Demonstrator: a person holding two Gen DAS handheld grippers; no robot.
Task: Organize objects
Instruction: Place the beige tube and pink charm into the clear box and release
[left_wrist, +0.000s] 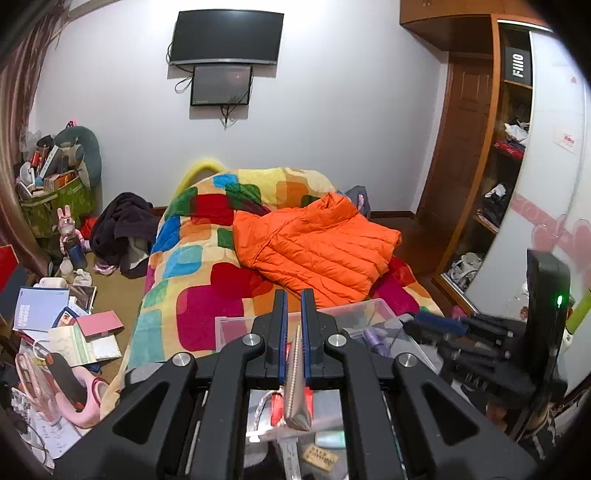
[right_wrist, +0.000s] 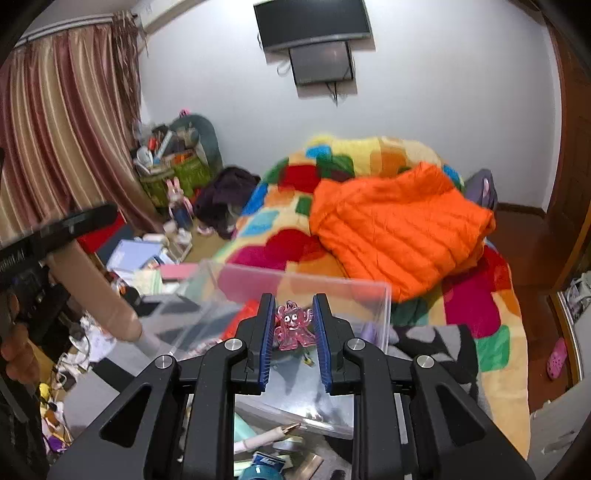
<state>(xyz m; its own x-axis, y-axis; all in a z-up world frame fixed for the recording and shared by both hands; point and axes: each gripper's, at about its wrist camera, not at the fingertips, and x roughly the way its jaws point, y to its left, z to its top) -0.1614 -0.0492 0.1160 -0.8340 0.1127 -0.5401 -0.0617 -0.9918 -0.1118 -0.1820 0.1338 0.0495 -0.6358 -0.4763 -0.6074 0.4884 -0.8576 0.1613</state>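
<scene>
- A thin, flat silvery packet is pinched edge-on in the left gripper; the fingers are drawn narrow on it, and its long axis runs along them, back toward the camera.
- A small pink translucent figure is held between the blue pads of the right gripper; the jaws stand moderately apart, closed only as far as the toy's width, and it is upright with its face toward the camera.
- Directly beneath and just ahead of both grippers a clear plastic bin is seen, already holding mixed small items; in the left wrist view its far rim lies just beyond the fingertips.
- The coming move is judged to turn on this relation: the figure hangs over the bin's open interior, so a release of the right fingers would probably drop it inside. The right gripper appears the better placed over the opening, while the packet sits nearer the bin's near edge.
- Loose oddments lie on the surface below the bin.
- Farther off, an orange jacket is spread on a multicoloured blanket.
- Two dark screens are mounted on the far wall.
</scene>
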